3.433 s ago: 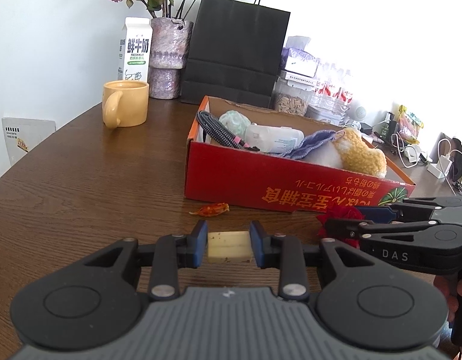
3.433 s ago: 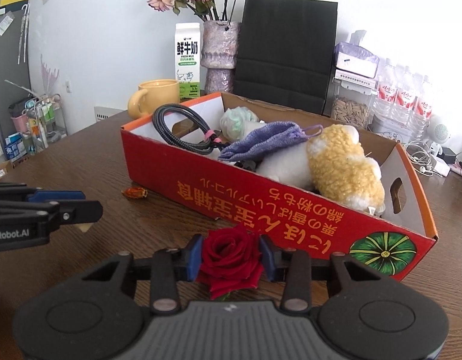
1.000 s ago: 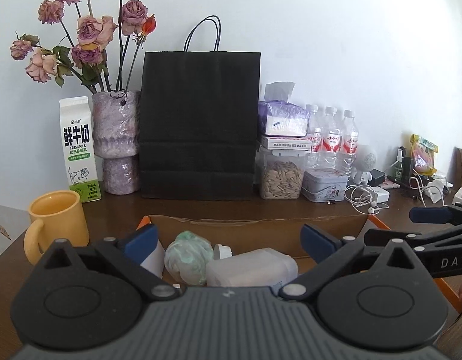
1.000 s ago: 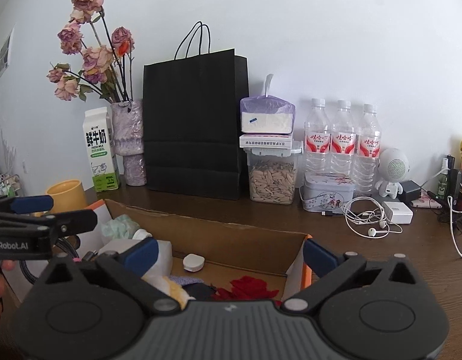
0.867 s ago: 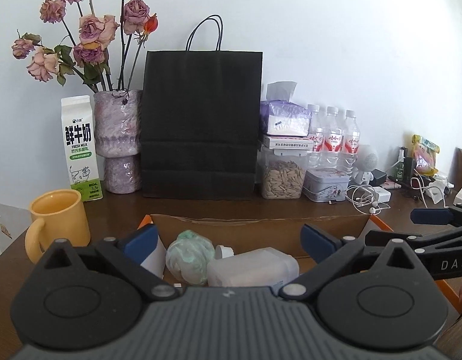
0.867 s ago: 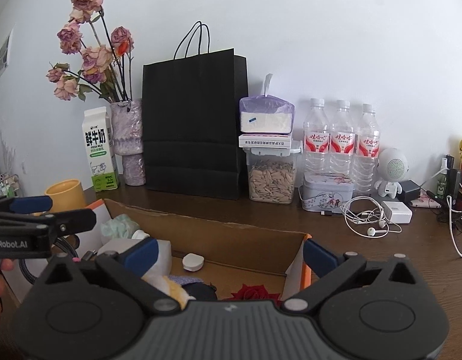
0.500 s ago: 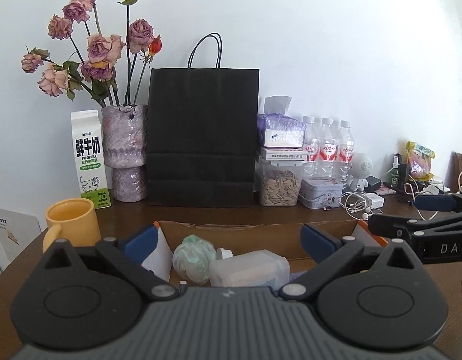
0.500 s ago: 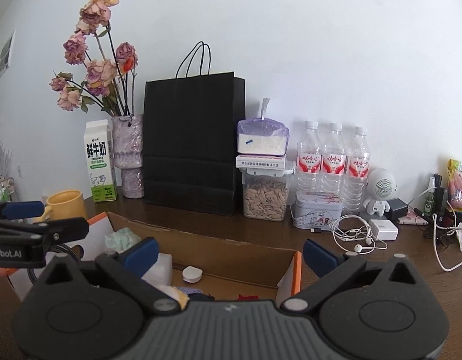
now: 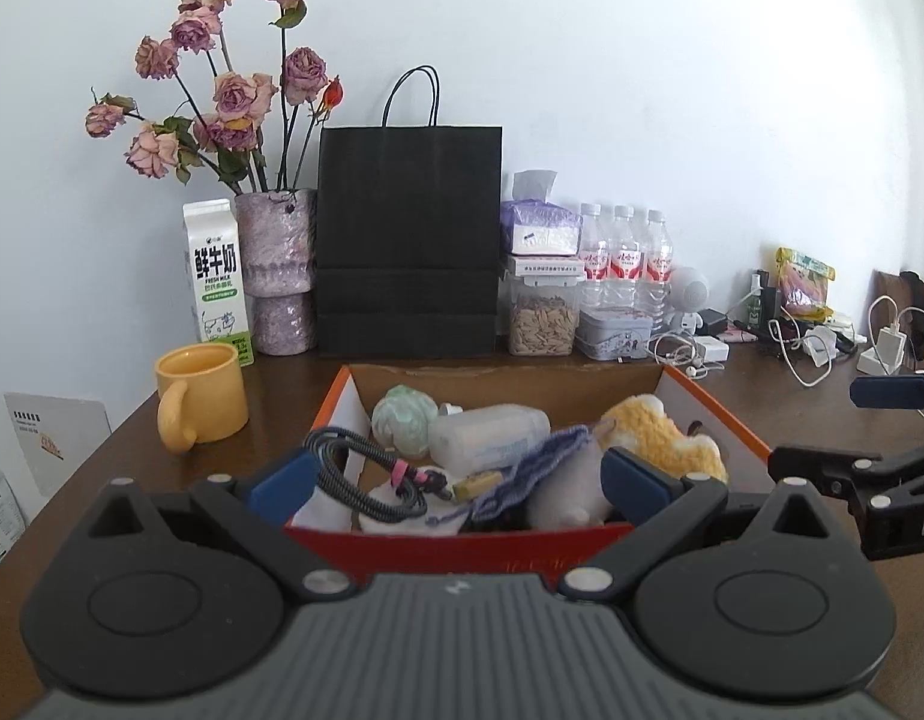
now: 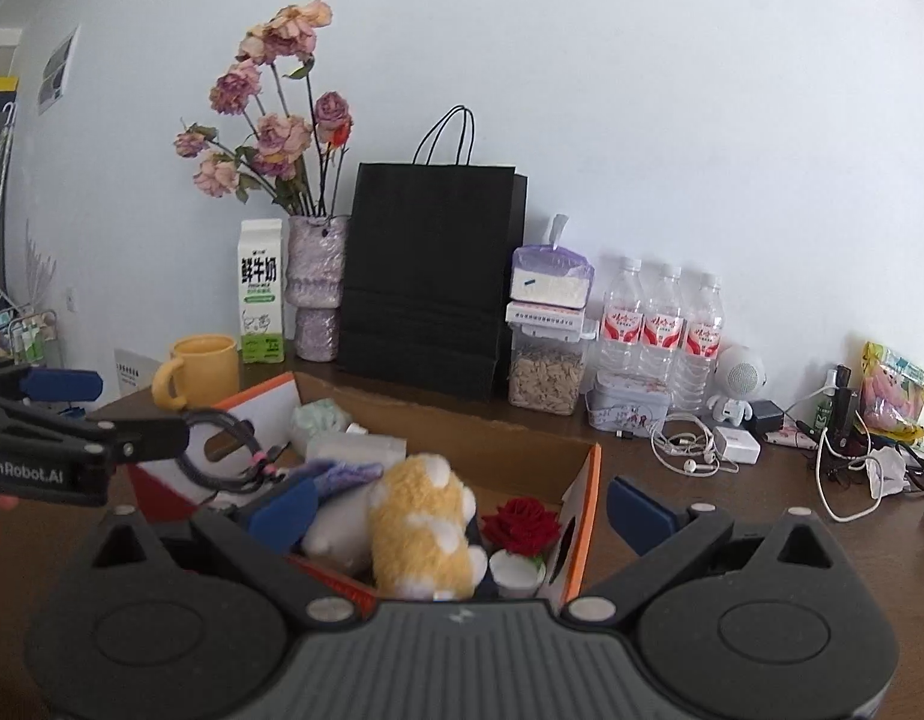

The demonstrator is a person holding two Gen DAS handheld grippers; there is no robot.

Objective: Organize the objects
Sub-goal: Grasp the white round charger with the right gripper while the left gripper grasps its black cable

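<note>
Both grippers have pulled back and up since a moment ago, and more of the box's inside shows now. My left gripper hangs spread wide with nothing between its blue pads, just short of the red cardboard box. My right gripper is equally released and empty, above the box's near right corner.

Sweeping left to right on the brown table: a yellow mug stands near the box's left side, with a milk carton and a vase of dried roses behind it against the wall. A black paper bag stands upright behind the box.

Inside the box, a coiled black cable lies at the left end, then a pale green bundle touching a white bottle on its side, with a purple cloth draped beside it. A small tan block lies on the pile near the cloth's edge. A yellow plush toy fills the right part, and the red rose sits in the right end, just beside the plush.

Farther right, three water bottles line the wall, with white earphones and chargers on the tabletop.
</note>
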